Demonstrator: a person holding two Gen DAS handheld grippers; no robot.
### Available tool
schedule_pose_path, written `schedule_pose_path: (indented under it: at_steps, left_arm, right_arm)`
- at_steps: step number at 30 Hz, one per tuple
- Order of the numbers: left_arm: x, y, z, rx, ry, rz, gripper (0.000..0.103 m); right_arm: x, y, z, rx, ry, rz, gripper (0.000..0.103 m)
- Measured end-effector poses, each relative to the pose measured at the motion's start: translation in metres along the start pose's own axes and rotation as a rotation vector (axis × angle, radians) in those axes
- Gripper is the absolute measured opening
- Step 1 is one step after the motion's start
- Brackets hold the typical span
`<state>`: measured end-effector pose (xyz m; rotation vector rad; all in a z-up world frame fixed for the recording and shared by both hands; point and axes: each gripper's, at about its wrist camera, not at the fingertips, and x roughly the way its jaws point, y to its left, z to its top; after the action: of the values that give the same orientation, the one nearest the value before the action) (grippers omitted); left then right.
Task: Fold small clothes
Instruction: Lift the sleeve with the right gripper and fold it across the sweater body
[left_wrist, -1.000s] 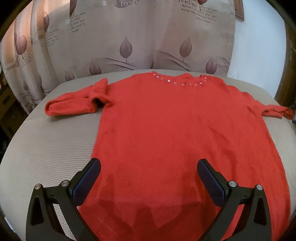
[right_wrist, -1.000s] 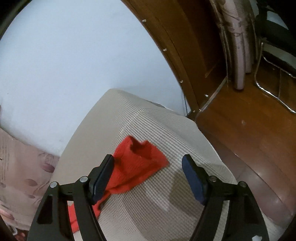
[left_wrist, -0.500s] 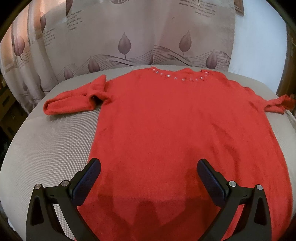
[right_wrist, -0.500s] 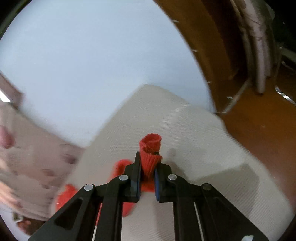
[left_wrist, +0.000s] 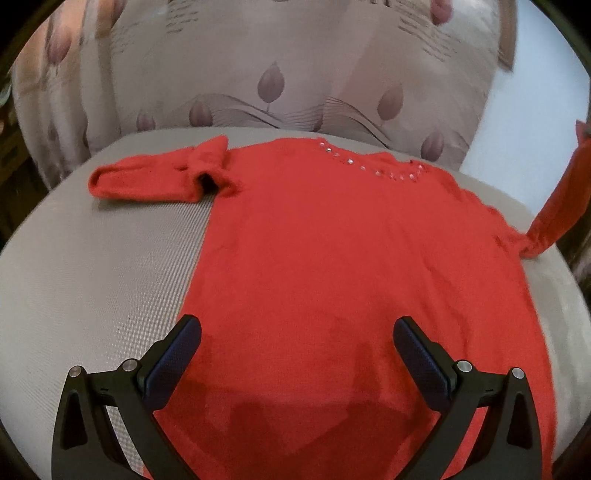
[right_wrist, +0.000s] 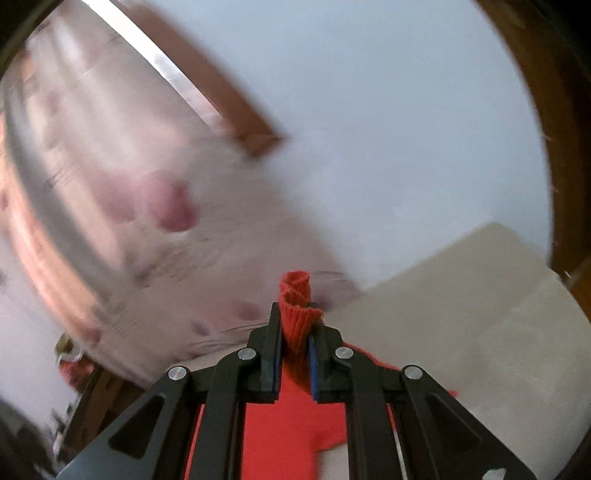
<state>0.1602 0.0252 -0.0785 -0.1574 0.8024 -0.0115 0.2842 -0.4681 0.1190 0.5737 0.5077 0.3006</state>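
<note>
A patterned curtain (left_wrist: 280, 74) with leaf motifs hangs behind the work area, and a pale wall (right_wrist: 388, 129) shows beside it; the right wrist view is motion-blurred, so detail there is limited.

The beige textured surface (left_wrist: 92, 280) carries the task item. A red sweater (left_wrist: 351, 258) lies flat on it, front up, neckline toward the curtain, hem toward the left wrist camera. A row of small shiny studs (left_wrist: 369, 168) runs along the neckline.

One sleeve (left_wrist: 159, 177) lies on the surface at the viewer's left of the left wrist view, bent back on itself near the shoulder. The opposite sleeve (left_wrist: 561, 195) is lifted off the surface, rising steeply toward the right edge of that view.

Left gripper (left_wrist: 297, 332): jaws spread wide, poised above the lower body of the sweater, nothing between the pads. Whether the fingers touch the fabric cannot be determined.

Right gripper (right_wrist: 295, 339): jaws clenched on the ribbed cuff (right_wrist: 297, 295) of the raised sleeve. The cuff protrudes beyond the fingertips, with red fabric trailing down beneath the gripper toward the surface.
</note>
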Motion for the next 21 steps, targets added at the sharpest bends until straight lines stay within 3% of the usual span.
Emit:
schedule_pose_path:
  at_steps: [5,8,15,21]
  left_arm:
    - [0.000,0.021,0.001,-0.107,-0.006,-0.054,0.103]
    - [-0.002,0.029,0.000,-0.154,-0.018,-0.074,0.103]
    - [-0.011,0.033,-0.002,-0.167,-0.056,-0.104,0.103]
    - [-0.016,0.040,-0.003,-0.195,-0.083,-0.115,0.103]
  right_arm:
    - [0.002,0.093,-0.004,-0.171,-0.004,0.163,0.011]
    - [0.011,0.135,-0.009,-0.245,0.024,0.208,0.011]
    - [0.046,0.192,-0.034,-0.375,0.115,0.328,0.011]
    - [0.112,0.242,-0.079,-0.462,0.256,0.419,0.011]
